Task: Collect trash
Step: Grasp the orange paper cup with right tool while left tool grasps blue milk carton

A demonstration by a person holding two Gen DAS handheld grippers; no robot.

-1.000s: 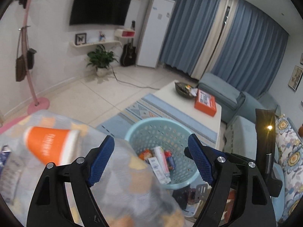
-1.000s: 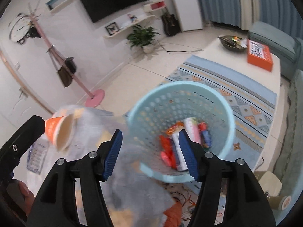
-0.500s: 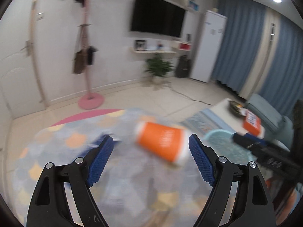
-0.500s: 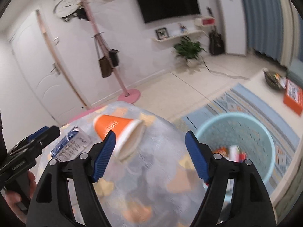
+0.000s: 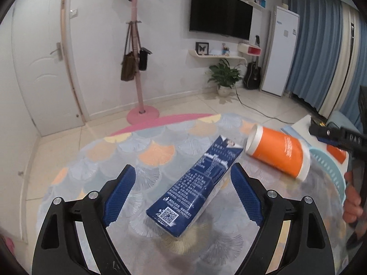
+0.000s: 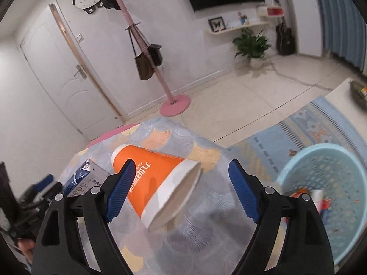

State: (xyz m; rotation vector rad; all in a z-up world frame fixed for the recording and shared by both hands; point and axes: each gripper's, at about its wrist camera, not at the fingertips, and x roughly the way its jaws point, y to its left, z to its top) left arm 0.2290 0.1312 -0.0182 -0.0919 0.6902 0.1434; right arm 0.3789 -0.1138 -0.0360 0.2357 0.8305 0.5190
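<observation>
Round table with a scallop-pattern cloth, two pieces of trash on it.

The left gripper (image 5: 180, 193), jaws just widened and gripping nothing, frames a blue carton (image 5: 195, 185) lying flat; the right gripper (image 6: 179, 189), likewise spread and just opened, frames a tipped orange paper cup (image 6: 158, 181). A pale blue laundry-style basket (image 6: 325, 197) sits to its right; a pink coat stand (image 5: 138, 78) and a white door (image 5: 43, 68) lie beyond the table (image 5: 96, 158).

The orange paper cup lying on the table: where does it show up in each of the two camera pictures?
Left wrist view: the orange paper cup lies on its side at the right, beyond the blue carton.
Right wrist view: lower centre, between the open right gripper fingers, untouched.
Shared landmark: the pink coat stand behind the table.
</observation>
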